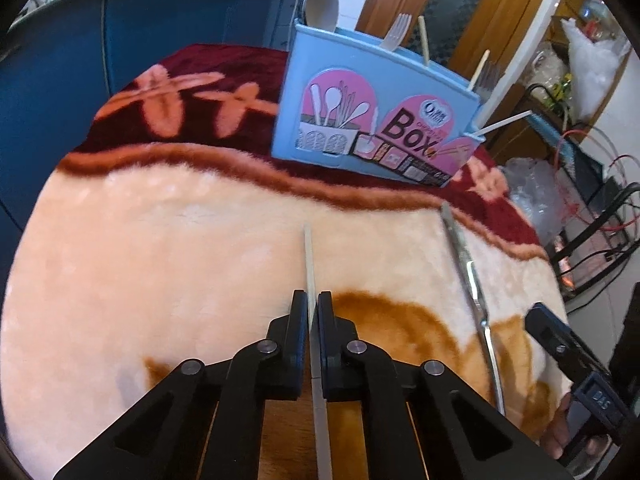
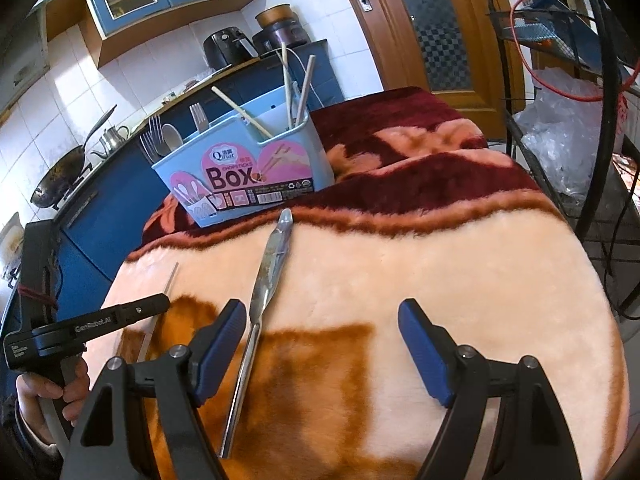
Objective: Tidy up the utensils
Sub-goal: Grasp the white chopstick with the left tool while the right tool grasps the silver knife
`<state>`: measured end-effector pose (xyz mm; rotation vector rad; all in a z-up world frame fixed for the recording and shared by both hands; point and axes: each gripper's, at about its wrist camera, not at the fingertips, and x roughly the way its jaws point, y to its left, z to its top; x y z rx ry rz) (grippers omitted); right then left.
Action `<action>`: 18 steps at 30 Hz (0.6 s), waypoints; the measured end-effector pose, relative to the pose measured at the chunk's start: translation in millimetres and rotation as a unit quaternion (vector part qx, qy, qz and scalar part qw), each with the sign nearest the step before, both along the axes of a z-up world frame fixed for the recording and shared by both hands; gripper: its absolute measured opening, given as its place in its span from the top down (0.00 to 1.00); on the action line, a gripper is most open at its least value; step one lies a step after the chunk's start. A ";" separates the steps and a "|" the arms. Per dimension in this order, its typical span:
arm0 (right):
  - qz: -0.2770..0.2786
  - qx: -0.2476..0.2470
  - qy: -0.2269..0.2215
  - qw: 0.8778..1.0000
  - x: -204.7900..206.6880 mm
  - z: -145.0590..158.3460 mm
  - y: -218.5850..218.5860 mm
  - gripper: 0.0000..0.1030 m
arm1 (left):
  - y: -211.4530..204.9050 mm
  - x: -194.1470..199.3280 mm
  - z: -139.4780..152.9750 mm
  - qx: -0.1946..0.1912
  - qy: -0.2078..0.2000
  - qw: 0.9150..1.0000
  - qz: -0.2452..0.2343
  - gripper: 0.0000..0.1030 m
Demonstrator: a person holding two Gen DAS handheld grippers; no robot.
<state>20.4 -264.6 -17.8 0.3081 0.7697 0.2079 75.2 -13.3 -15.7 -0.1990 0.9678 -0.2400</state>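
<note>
My left gripper (image 1: 313,308) has its jaws pressed together on a pale chopstick (image 1: 308,264), whose long axis runs straight ahead, far tip pointing toward the utensil box. My right gripper (image 2: 322,320) holds its blue-padded jaws spread wide, gripping nothing. Just inside its left jaw lies a metal knife (image 2: 264,276) flat on the plush peach and maroon blanket (image 2: 460,264) covering the worktop, handle nearest me, blade tip pointing away toward the box. Farther off, on the maroon part of the blanket, stands the light blue utensil box (image 2: 244,178), upright, with forks (image 2: 198,117), a spoon (image 1: 322,6) and chopsticks (image 2: 296,92) sticking up from its compartments.
</note>
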 end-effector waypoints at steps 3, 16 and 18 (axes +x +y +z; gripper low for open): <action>0.004 -0.002 0.007 1.000 2.5 -0.4 3.1 0.22 | 2.3 -3.4 3.7 -0.016 -0.013 1.000 -0.003 0.96; 0.053 -0.038 0.063 0.996 22.2 3.9 29.4 0.22 | 14.4 -14.4 24.1 -0.020 -0.087 0.996 0.006 0.96; 0.063 -0.047 0.071 0.994 25.5 4.8 35.2 0.22 | 15.8 -16.1 25.7 -0.019 -0.095 0.995 0.007 0.96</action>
